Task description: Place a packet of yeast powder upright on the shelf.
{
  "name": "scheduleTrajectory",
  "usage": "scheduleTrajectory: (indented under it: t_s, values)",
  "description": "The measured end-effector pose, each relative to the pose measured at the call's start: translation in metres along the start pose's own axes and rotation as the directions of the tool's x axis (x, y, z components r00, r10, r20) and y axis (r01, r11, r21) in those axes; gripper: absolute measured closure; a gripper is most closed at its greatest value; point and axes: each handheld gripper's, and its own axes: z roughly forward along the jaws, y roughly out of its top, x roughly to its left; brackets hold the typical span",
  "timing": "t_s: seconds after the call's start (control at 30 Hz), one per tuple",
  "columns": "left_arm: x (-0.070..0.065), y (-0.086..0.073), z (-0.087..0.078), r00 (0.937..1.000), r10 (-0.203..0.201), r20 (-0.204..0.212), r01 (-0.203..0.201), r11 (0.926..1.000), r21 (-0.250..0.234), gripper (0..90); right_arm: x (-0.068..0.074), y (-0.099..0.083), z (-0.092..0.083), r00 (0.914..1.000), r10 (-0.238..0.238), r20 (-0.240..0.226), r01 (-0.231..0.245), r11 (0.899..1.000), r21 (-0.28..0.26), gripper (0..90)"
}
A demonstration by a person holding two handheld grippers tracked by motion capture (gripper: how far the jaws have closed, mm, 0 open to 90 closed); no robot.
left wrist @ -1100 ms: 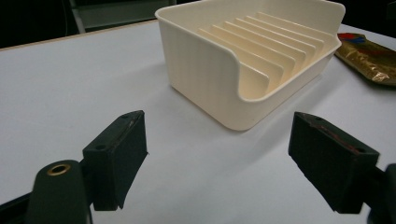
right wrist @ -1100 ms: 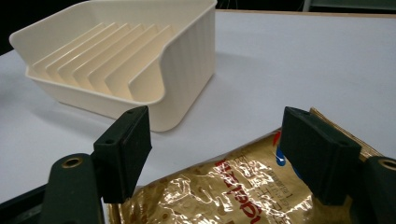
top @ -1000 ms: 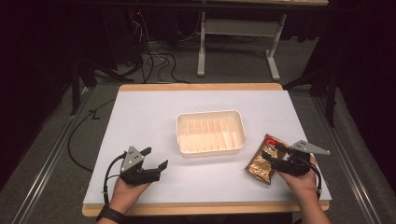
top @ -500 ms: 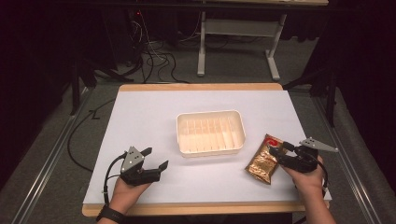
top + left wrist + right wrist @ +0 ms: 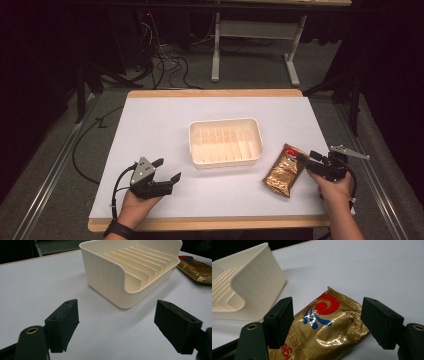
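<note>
One gold foil snack packet with red-and-blue swirl (image 5: 284,171) lies flat on the white bench (image 5: 150,130), near right, just right of one cream ribbed plastic tray (image 5: 225,141). Two claws: right claw (image 5: 303,159) apart, straddling the packet's far end; left claw (image 5: 167,171) apart, empty, near left.

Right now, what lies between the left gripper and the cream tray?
Nothing: in the left gripper view, only bare white table runs from the open left gripper to the cream tray. The high view agrees.
</note>
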Motion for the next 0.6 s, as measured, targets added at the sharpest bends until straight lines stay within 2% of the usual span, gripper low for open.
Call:
scheduleTrajectory:
  t_s: [0.1, 0.13, 0.17, 0.37, 0.4, 0.47, 0.57, 0.6]
  values:
    - [0.000, 0.000, 0.000, 1.0000, 0.001, 0.002, -0.001, 1.0000, 0.004, 20.5, -0.010, 0.002, 0.004, 0.9986, 0.053, -0.004, -0.053, 0.999, -0.005, 29.7]
    - [0.000, 0.000, 0.000, 1.0000, 0.001, 0.002, -0.001, 1.0000, 0.003, 20.5, -0.010, 0.002, 0.004, 0.9986, 0.053, -0.004, -0.053, 0.999, -0.005, 29.7]
    - [-0.001, 0.000, 0.000, 1.0000, 0.000, 0.002, 0.000, 1.0000, 0.002, 20.4, -0.017, 0.003, 0.006, 0.9939, 0.108, -0.020, -0.108, 0.994, -0.012, 31.3]
    - [0.000, 0.000, 0.000, 1.0000, 0.001, 0.003, -0.001, 1.0000, 0.005, 20.5, -0.029, 0.004, 0.010, 0.9867, 0.163, -0.004, -0.163, 0.987, -0.005, 34.9]
    - [0.000, 0.000, 0.000, 1.0000, 0.001, 0.003, -0.001, 1.0000, 0.005, 20.5, -0.029, 0.004, 0.010, 0.9867, 0.163, -0.004, -0.163, 0.987, -0.005, 34.9]
    - [-0.001, -0.001, 0.000, 1.0000, 0.003, 0.006, -0.003, 1.0000, 0.005, 20.5, -0.034, 0.003, 0.011, 0.9806, 0.196, -0.007, -0.196, 0.981, 0.008, 37.5]
    - [-0.001, -0.001, 0.000, 1.0000, 0.002, 0.007, -0.002, 1.0000, 0.004, 20.5, -0.036, 0.002, 0.012, 0.9777, 0.210, -0.016, -0.209, 0.978, 0.011, 39.3]
    - [-0.001, -0.001, 0.000, 1.0000, 0.003, 0.008, -0.003, 1.0000, 0.006, 20.5, -0.038, 0.001, 0.012, 0.9700, 0.242, -0.022, -0.242, 0.970, 0.021, 41.3]
